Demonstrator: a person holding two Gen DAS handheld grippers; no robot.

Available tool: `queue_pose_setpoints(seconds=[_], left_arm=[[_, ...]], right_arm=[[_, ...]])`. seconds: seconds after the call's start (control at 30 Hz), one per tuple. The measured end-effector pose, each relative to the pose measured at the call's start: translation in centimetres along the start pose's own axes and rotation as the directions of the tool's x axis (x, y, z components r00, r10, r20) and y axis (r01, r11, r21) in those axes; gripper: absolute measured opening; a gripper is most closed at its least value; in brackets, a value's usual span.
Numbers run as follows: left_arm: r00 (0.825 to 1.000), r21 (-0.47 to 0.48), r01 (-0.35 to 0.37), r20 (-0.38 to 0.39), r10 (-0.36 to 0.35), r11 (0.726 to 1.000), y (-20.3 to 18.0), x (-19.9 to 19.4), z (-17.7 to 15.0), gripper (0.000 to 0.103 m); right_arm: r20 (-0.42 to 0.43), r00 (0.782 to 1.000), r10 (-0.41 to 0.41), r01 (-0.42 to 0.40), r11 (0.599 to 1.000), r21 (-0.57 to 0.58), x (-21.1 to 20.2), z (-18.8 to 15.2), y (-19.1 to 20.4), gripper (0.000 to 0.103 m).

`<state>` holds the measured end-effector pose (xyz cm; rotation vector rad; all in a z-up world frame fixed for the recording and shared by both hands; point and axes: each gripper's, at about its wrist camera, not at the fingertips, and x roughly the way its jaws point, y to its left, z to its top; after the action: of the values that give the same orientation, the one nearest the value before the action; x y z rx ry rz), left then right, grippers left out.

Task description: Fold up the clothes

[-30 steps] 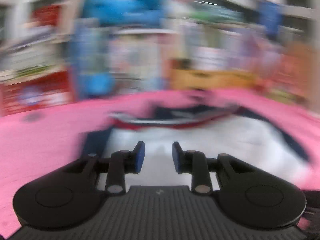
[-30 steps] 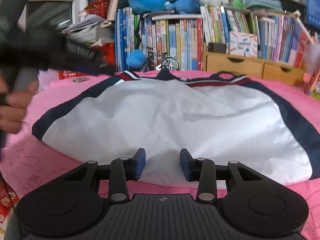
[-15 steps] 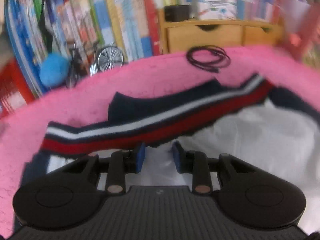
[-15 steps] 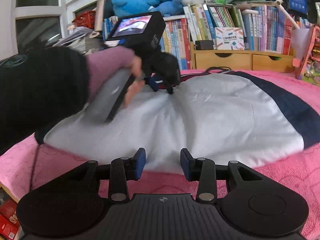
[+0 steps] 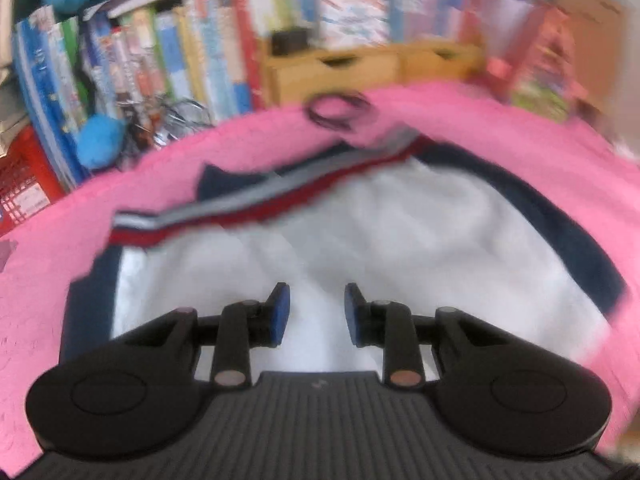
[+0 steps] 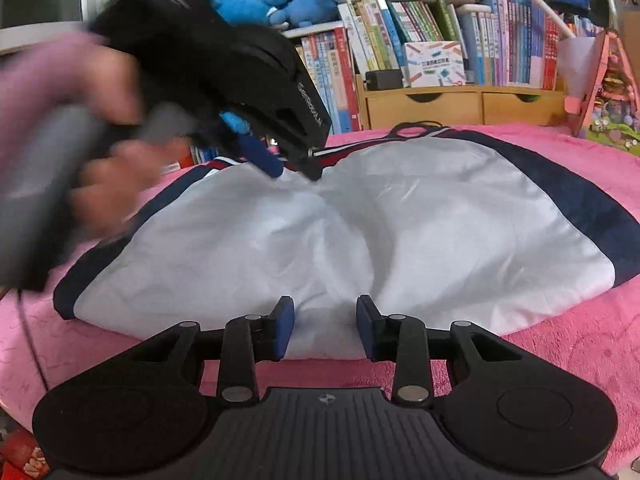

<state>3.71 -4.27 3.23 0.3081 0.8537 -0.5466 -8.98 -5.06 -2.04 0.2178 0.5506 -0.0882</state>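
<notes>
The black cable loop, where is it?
In the left wrist view the black cable loop lies on the pink blanket, just beyond the jacket's striped band and in front of the wooden drawers.

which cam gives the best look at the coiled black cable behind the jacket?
Left wrist view: the coiled black cable lies fully exposed on the pink towel-like cover, just beyond the striped hem of the white and navy jacket, though motion-blurred. Right wrist view is sharper, but only a sliver of cable peeks over the hem.

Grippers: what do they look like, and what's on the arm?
Both grippers, left gripper and right gripper, are matte black with ribbed bodies, round side discs, silver pivot pins and blue finger pads. White lettering runs along the left unit's side. The sleeve is mauve.
</notes>
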Motion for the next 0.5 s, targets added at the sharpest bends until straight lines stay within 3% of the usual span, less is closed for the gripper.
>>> queue_pose_setpoints(seconds=[0.13, 0.17, 0.3, 0.5], left_arm=[[0.984, 0.031, 0.046, -0.172, -0.040, 0.998, -2.5, 1.7, -1.5, 0.027], [0.982, 0.022, 0.046, -0.183, -0.042, 0.999, -2.7, 2.3, -1.6, 0.028], [0.981, -0.091, 0.048, -0.185, -0.064, 0.995, -1.3, 4.4, 0.6, 0.027], [0.990, -0.214, -0.067, -0.135, 0.038, 0.975, 3.7, 10.0, 6.7, 0.027]], right_arm=[[0.005, 1.000, -0.012, 0.012, 1.000, -0.009, 0.0, -0.1, 0.2, 0.034], [0.005, 1.000, -0.012, 0.012, 1.000, -0.009, -0.1, -0.1, 0.2, 0.033], [0.007, 1.000, -0.014, 0.015, 1.000, -0.016, -0.1, -0.2, 0.0, 0.031], [0.014, 1.000, -0.019, 0.019, 0.999, -0.033, -0.1, -0.3, 0.0, 0.031]])
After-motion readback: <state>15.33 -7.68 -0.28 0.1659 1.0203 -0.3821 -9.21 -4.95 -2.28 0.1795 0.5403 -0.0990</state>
